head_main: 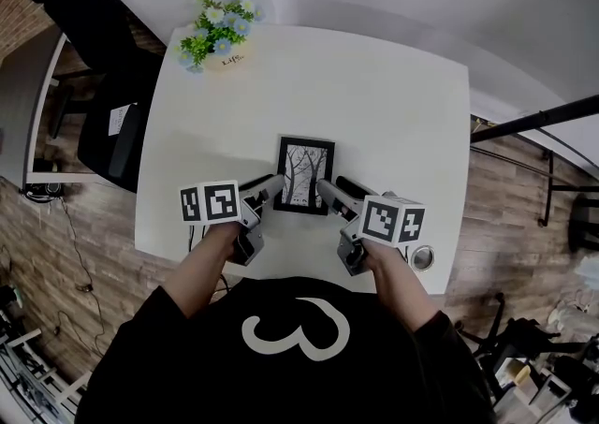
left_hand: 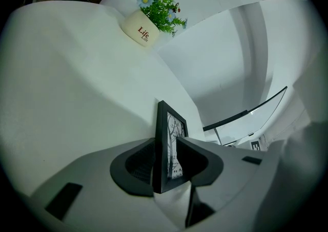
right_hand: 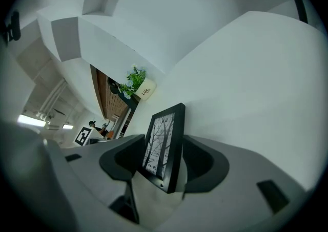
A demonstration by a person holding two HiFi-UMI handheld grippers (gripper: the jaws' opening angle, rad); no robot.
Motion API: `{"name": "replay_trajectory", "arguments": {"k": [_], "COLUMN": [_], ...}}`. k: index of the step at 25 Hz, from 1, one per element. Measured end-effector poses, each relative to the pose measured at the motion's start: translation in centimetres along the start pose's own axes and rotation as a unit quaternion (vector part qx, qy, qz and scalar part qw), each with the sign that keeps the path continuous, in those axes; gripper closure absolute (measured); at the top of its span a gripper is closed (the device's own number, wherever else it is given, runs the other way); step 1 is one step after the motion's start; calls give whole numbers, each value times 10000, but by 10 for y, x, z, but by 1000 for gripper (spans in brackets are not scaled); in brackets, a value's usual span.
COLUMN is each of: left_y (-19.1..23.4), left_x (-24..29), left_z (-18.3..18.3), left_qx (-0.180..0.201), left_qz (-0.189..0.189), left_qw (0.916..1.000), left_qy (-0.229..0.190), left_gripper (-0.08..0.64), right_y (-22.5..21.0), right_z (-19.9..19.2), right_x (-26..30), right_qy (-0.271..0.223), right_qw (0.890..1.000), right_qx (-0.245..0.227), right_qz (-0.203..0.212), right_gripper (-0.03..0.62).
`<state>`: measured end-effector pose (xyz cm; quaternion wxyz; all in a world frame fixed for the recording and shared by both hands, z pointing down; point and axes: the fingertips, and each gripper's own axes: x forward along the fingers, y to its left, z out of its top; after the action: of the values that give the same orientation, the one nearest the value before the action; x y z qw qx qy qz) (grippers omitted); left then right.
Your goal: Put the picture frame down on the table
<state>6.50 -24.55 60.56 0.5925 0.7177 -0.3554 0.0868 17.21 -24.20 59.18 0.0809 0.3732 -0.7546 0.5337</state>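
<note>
A black picture frame (head_main: pixel 305 174) with a bare-tree print sits face up over the near middle of the white table (head_main: pixel 393 104). My left gripper (head_main: pixel 271 192) is shut on its lower left corner and my right gripper (head_main: pixel 327 191) on its lower right corner. In the left gripper view the picture frame (left_hand: pixel 165 139) stands edge-on, pinched between the dark pads of the left gripper (left_hand: pixel 166 163). In the right gripper view the picture frame (right_hand: pixel 165 141) shows its print, clamped in the right gripper (right_hand: pixel 163 163). Whether the frame touches the tabletop I cannot tell.
A white pot of blue and white flowers (head_main: pixel 220 34) stands at the table's far left corner, also visible as the flower pot (left_hand: pixel 146 27) and the flower pot (right_hand: pixel 141 87). A black chair (head_main: pixel 103 85) is left of the table. A small round metal fitting (head_main: pixel 422 256) sits near the front right edge.
</note>
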Motion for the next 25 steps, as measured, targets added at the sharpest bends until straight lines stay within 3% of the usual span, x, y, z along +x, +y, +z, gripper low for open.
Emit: {"name": "replay_trajectory", "arguments": {"k": [8, 9, 11, 16, 21, 25], "left_y": [-2, -3, -6, -27, -74, -109], "left_x": [-7, -10, -16, -36, -72, -113], "left_z": [-7, -9, -13, -25, -35, -53], "left_qx": [-26, -54, -101, -13, 490, 1176], "left_qz": [-140, -187, -281, -615, -1166, -1512], "left_qw": [9998, 9997, 9995, 9980, 9917, 9809], "left_qy": [-111, -134, -130, -133, -251, -349], "left_gripper": [426, 430, 464, 514, 534, 543], "right_y": [5, 10, 20, 50, 96, 138], "right_z": [7, 8, 7, 4, -10, -24], "right_x": [-24, -28, -36, -59, -89, -118], "right_qy": [-459, -522, -605, -799, -1014, -1198], "right_qw": [9988, 9984, 9974, 9929, 9840, 9714], "right_qx": [35, 8, -93, -553, -1086, -1778], "right_qz": [140, 216, 367, 679, 984, 1017], "right_gripper": [373, 394, 500, 549, 558, 560]}}
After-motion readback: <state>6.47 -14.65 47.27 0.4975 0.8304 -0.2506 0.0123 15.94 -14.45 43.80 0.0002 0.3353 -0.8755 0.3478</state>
